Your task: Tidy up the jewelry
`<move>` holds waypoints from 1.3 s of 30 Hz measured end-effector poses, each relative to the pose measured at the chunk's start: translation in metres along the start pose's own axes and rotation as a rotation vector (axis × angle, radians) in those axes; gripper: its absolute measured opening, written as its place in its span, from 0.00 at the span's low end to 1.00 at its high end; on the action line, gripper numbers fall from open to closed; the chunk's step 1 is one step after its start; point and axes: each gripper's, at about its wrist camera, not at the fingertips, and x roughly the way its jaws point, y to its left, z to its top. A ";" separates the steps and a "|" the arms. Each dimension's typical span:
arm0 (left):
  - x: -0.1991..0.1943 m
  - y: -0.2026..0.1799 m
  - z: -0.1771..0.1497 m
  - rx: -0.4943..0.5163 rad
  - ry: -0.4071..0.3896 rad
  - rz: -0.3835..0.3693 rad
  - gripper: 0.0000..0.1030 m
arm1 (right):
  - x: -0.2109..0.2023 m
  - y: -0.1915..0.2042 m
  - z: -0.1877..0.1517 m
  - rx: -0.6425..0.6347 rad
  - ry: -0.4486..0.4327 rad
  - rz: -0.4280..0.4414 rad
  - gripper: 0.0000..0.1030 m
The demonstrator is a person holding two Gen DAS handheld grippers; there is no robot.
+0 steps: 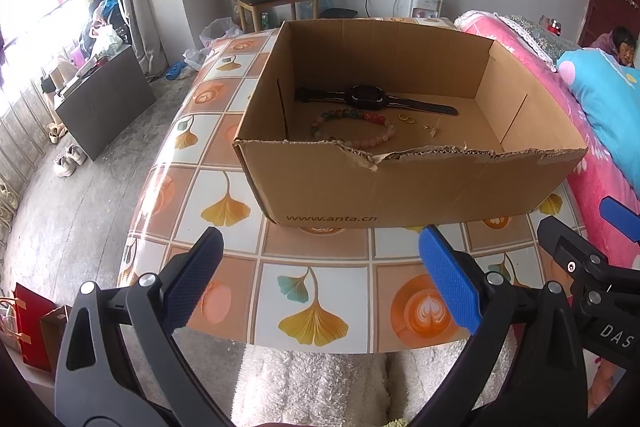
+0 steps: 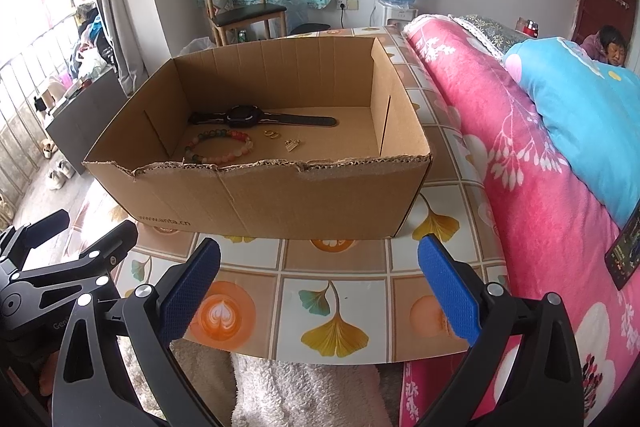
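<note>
Both grippers hung over the near table edge, well short of the box (image 1: pixel 400 183). Left gripper (image 1: pixel 320 279) stood wide, nothing between its pads; right gripper (image 2: pixel 320 279) the same, wide and empty.

All the jewelry lay on the box floor: watch (image 1: pixel 376 100) stretched flat near the back, bead bracelet (image 1: pixel 356 129) just in front of it, partly hidden behind the torn front wall. Rings (image 1: pixel 406 117) sat just right of the bracelet, a small earring or pendant (image 1: pixel 432 128) near them, too small to tell which.

Risks, as I judged them:
- Box was light, open cardboard on a glossy tablecloth (image 1: pixel 316 267). A finger catching the ragged front rim could shove or tip it.
- Rings and the tiny piece lay flat on the cardboard. Broad pads would likely slide over them or flick them aside, maybe into the side slit.
- Bracelet was round and beaded, so a pinch could roll off one bead and drop it.
- Watch and bracelet looked close to touching, so grabbing one might drag the other.
- Both grippers entering together could collide in that space.
</note>
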 end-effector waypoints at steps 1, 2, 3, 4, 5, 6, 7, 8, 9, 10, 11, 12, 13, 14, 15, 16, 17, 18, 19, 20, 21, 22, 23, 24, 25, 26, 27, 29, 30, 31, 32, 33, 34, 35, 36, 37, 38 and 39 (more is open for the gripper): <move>0.000 0.000 0.000 0.000 0.000 0.000 0.92 | 0.000 0.000 0.000 0.000 -0.001 0.000 0.94; 0.000 0.000 0.000 0.000 0.000 0.000 0.92 | 0.000 0.000 0.000 0.000 0.000 0.001 0.94; 0.000 0.000 0.000 0.000 -0.001 0.000 0.92 | 0.000 0.000 0.000 0.000 0.000 0.000 0.94; 0.000 0.000 0.000 0.000 0.001 0.000 0.92 | 0.000 0.000 0.000 0.001 0.000 0.000 0.94; 0.000 0.000 0.000 0.001 0.001 0.000 0.92 | 0.000 0.000 0.000 0.001 0.000 0.001 0.94; 0.000 0.000 0.000 0.001 0.000 0.001 0.92 | 0.000 0.000 0.000 0.001 0.001 0.001 0.94; 0.000 0.000 0.000 0.000 0.000 0.002 0.92 | 0.001 0.000 0.001 0.000 0.002 0.002 0.94; 0.000 0.000 0.000 -0.002 0.000 0.000 0.92 | 0.001 0.000 0.001 -0.001 0.002 0.003 0.94; 0.000 0.000 0.000 -0.002 0.001 0.000 0.92 | 0.001 0.001 0.001 -0.002 0.002 0.003 0.94; 0.000 0.000 0.000 -0.002 0.001 0.000 0.92 | 0.001 0.000 0.002 -0.003 0.002 0.003 0.94; 0.000 0.000 0.000 0.000 0.000 0.001 0.92 | 0.001 0.001 0.002 -0.004 0.002 0.004 0.94; 0.000 0.000 0.000 0.000 0.000 0.001 0.92 | 0.002 0.001 0.002 -0.004 0.003 0.005 0.94; 0.000 0.000 0.000 0.000 0.000 0.001 0.92 | 0.002 0.001 0.002 -0.005 0.003 0.006 0.94; 0.000 0.001 0.000 -0.001 0.002 0.001 0.92 | 0.002 0.001 0.002 -0.005 0.004 0.006 0.94; 0.000 0.000 0.000 -0.002 0.003 0.001 0.92 | 0.002 0.001 0.002 -0.004 0.003 0.006 0.94; 0.001 0.000 0.000 -0.003 0.003 0.001 0.92 | 0.002 0.001 0.002 -0.004 0.004 0.007 0.94; 0.001 0.000 0.000 -0.003 0.004 0.002 0.92 | 0.002 0.001 0.002 -0.004 0.004 0.007 0.94; 0.001 0.000 0.000 -0.003 0.004 0.002 0.92 | 0.002 0.001 0.002 -0.004 0.004 0.007 0.94; 0.001 0.000 0.001 -0.002 0.004 0.002 0.92 | 0.002 0.001 0.002 -0.004 0.003 0.006 0.94; 0.001 0.000 0.001 -0.002 0.005 0.002 0.92 | 0.002 0.001 0.002 -0.005 0.003 0.006 0.94; 0.001 0.000 0.001 -0.003 0.004 0.003 0.92 | 0.002 0.001 0.002 -0.005 0.003 0.005 0.94; 0.001 0.000 0.001 -0.003 0.005 0.003 0.92 | 0.002 0.001 0.002 -0.004 0.003 0.005 0.94; 0.001 0.000 0.001 -0.002 0.005 0.002 0.92 | 0.002 0.001 0.002 -0.003 0.004 0.006 0.94; 0.001 0.000 0.001 -0.003 0.004 0.003 0.92 | 0.002 0.001 0.002 -0.003 0.005 0.007 0.94; 0.001 0.000 0.001 -0.004 0.004 0.002 0.92 | 0.002 0.001 0.002 -0.003 0.005 0.007 0.94; 0.001 0.000 0.000 -0.004 0.005 0.002 0.92 | 0.003 0.001 0.002 -0.003 0.005 0.007 0.94; 0.001 0.000 0.000 -0.003 0.005 0.003 0.92 | 0.003 0.002 0.001 -0.004 0.005 0.008 0.94; 0.001 0.000 0.000 -0.002 0.003 0.003 0.92 | 0.003 0.001 0.002 -0.003 0.005 0.008 0.94; 0.001 0.000 0.000 -0.003 0.004 0.002 0.92 | 0.003 0.002 0.001 -0.003 0.005 0.008 0.94; 0.001 0.000 0.000 -0.003 0.004 0.002 0.92 | 0.003 0.002 0.002 -0.004 0.005 0.006 0.94; 0.001 0.000 0.000 -0.003 0.004 0.003 0.92 | 0.003 0.001 0.002 -0.004 0.004 0.007 0.94; 0.001 0.000 0.001 -0.003 0.003 0.002 0.92 | 0.003 0.001 0.002 -0.004 0.004 0.007 0.94; 0.001 0.000 0.000 -0.004 0.003 0.002 0.92 | 0.003 0.001 0.002 -0.003 0.004 0.008 0.94; 0.001 0.000 0.001 -0.003 0.004 0.002 0.92 | 0.003 0.002 0.002 -0.003 0.004 0.007 0.94; 0.001 0.000 0.001 -0.003 0.003 0.003 0.92 | 0.003 0.002 0.002 -0.003 0.004 0.007 0.94; 0.001 0.000 0.001 -0.004 0.003 0.003 0.92 | 0.003 0.002 0.002 -0.003 0.005 0.007 0.94; 0.001 0.000 0.001 -0.004 0.004 0.002 0.92 | 0.003 0.002 0.002 -0.003 0.005 0.007 0.94; 0.001 0.000 0.000 -0.004 0.004 0.002 0.92 | 0.003 0.002 0.002 -0.003 0.004 0.007 0.94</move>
